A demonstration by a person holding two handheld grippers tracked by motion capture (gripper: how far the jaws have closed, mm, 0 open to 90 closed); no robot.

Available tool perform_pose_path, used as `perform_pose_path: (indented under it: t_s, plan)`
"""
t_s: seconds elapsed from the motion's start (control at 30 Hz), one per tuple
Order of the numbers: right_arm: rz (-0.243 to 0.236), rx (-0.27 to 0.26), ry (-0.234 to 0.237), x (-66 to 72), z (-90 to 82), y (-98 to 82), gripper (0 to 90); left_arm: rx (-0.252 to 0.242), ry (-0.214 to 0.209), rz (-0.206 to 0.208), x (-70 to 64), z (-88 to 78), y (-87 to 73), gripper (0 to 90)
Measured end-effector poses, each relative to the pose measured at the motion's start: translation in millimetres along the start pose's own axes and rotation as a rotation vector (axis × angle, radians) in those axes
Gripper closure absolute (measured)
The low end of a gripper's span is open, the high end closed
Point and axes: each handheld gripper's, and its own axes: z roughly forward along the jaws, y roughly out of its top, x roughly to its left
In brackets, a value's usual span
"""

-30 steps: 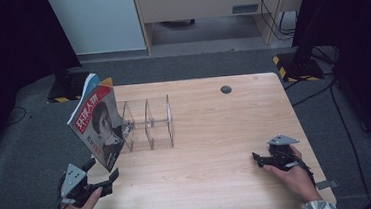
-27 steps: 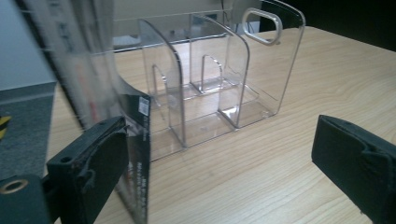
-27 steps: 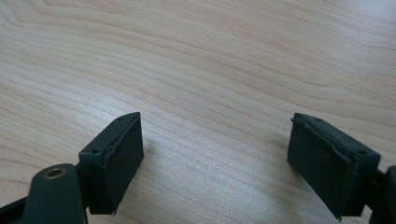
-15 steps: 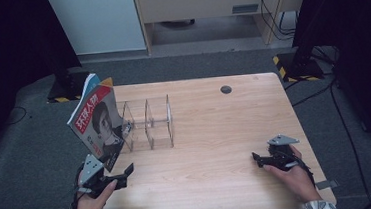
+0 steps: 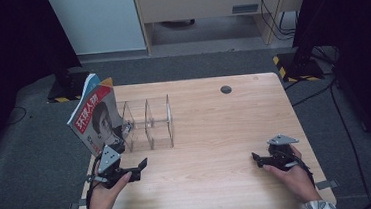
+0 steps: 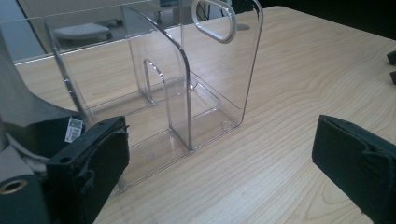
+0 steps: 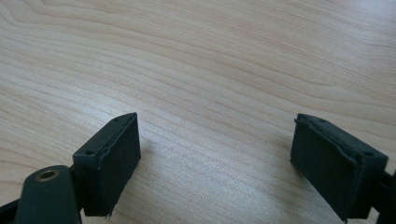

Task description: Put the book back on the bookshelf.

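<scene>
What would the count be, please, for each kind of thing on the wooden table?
Clear acrylic file rack: 1
Red-covered magazines leaning in the rack: cannot tell how many, at least 1
Black hand-held grippers, left and right: 2
Total: at least 4

A lab: black curtains (image 5: pixel 14 53), floor cables (image 5: pixel 313 94), lone wooden table (image 5: pixel 215 127).

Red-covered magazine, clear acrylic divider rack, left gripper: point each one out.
red-covered magazine (image 5: pixel 96 122), high view, front cover.
clear acrylic divider rack (image 6: pixel 219 79), left gripper view, end panel below the handle slot.
left gripper (image 5: pixel 137 168), high view, between its open jaws.
</scene>
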Motion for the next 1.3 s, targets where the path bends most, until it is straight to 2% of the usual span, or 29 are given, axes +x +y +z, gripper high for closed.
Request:
perform_pose_path:
  t_s: [0.27, 0.63, 1.03, 1.2, 1.3]
  plan:
    - [0.001, 0.000, -0.001, 0.0, 0.2, 0.0, 15.6, 0.008, -0.019, -0.012, -3.8, 15.8, 8.1, 3.7]
    - [0.000, 0.005, 0.001, 0.1, 0.4, 0.4, 14.6, 0.008, -0.079, -0.013, -19.6, 38.0, 21.6, 4.2]
    - [0.001, 0.004, 0.001, 0.2, 0.7, 0.4, 14.1, 0.031, -0.108, -0.008, -32.5, 59.1, 30.9, 4.5]
    - [0.000, 0.004, 0.001, 0.2, 0.7, 0.4, 14.0, 0.036, -0.120, 0.005, -35.3, 65.0, 36.4, 4.4]
    - [0.003, 0.005, 0.002, 0.3, 0.5, 0.4, 14.0, 0.029, -0.134, -0.003, -33.9, 64.8, 40.9, 4.3]
